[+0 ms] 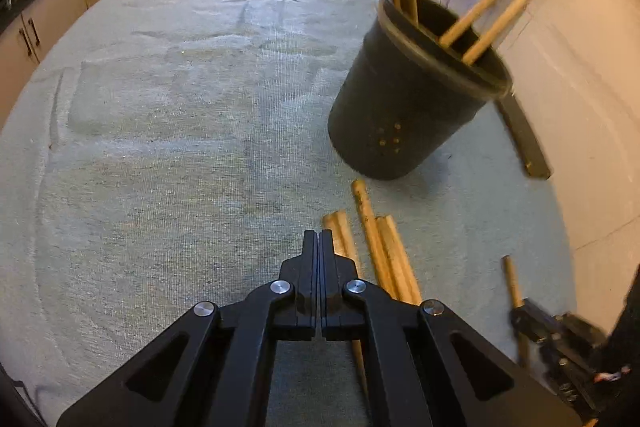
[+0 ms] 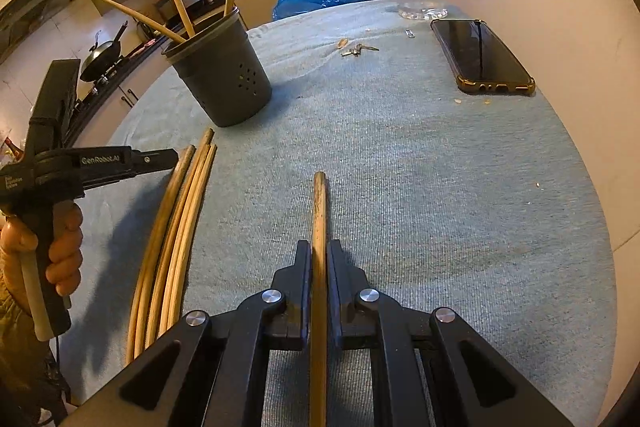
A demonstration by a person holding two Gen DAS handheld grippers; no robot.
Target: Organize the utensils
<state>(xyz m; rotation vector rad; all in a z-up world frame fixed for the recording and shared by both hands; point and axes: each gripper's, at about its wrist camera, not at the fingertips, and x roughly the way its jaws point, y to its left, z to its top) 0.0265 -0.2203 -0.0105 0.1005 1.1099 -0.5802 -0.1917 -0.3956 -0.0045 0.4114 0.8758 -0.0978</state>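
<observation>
"GenRobot.AI" printed on the left tongs [image 2: 176, 157]; pressed together, nothing between, just beside loose chopsticks [image 2: 176, 227] on the towel-covered bench [image 2: 400, 147]. Right tongs [image 2: 319, 251] pinching a single chopstick [image 2: 319, 203], tip pointing forward. Ahead to the left, dark holder [image 2: 224, 79] with upright chopsticks. Phone [image 2: 480, 55] far right.

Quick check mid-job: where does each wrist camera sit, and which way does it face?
Left wrist: above the shut left tongs, looking across the towel toward kitchen cabinets; the right tongs show at lower right.
Right wrist: above the right tongs shut on a chopstick, facing the window; the left hand shows.
Shared: dark holder, loose chopsticks.
</observation>
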